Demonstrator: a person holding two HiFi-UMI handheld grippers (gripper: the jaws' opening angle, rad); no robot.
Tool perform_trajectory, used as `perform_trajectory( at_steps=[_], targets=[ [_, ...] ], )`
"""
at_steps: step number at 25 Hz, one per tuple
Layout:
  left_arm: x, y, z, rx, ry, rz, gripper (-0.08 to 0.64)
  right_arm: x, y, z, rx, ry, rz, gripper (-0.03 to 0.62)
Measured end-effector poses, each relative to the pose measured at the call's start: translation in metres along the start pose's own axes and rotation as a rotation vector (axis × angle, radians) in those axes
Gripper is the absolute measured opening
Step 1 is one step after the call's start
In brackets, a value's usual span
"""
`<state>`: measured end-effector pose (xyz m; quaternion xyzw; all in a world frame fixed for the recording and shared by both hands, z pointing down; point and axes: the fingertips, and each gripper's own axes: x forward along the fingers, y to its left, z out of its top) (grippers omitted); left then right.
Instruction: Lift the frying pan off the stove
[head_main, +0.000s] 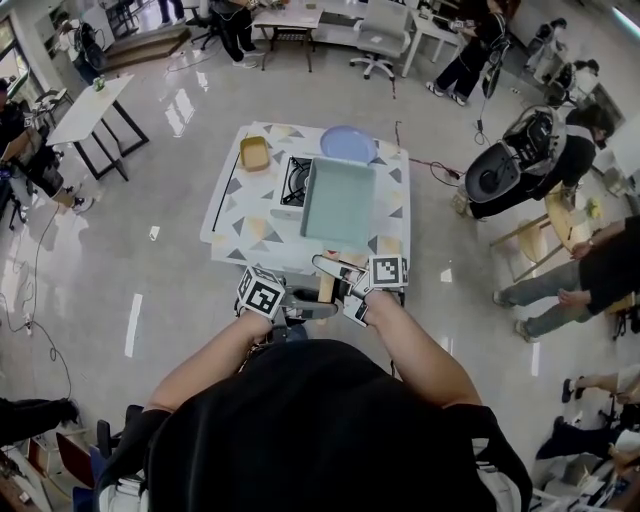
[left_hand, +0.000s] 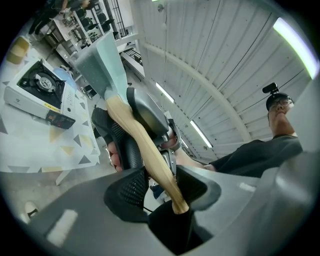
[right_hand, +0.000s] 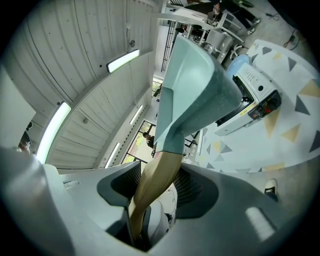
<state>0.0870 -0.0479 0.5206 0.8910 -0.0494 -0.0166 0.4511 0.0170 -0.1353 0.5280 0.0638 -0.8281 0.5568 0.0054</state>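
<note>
Left hand-held gripper (left_hand: 157, 182) and right hand-held gripper (right_hand: 152, 182) both clamp the handle (left_hand: 142, 145) (wooden) of the frying pan (head_main: 338, 200); it looks clear of the stove (head_main: 293, 183), so next keep it level

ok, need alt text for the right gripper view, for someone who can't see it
The right gripper has its jaws closed on the wooden handle of a pale teal frying pan, held up in front of the camera. Behind it, a white portable stove sits on a table with a triangle pattern.
</note>
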Motion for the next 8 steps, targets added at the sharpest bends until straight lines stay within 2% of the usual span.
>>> perform_trajectory(
  at_steps=[8],
  targets=[
    [-0.0012, 0.0004, -0.0015, -0.002, 0.009, 0.0, 0.176, 0.0013, -0.0002, -0.0011, 0.0, 0.002, -0.003, 0.238]
  ],
)
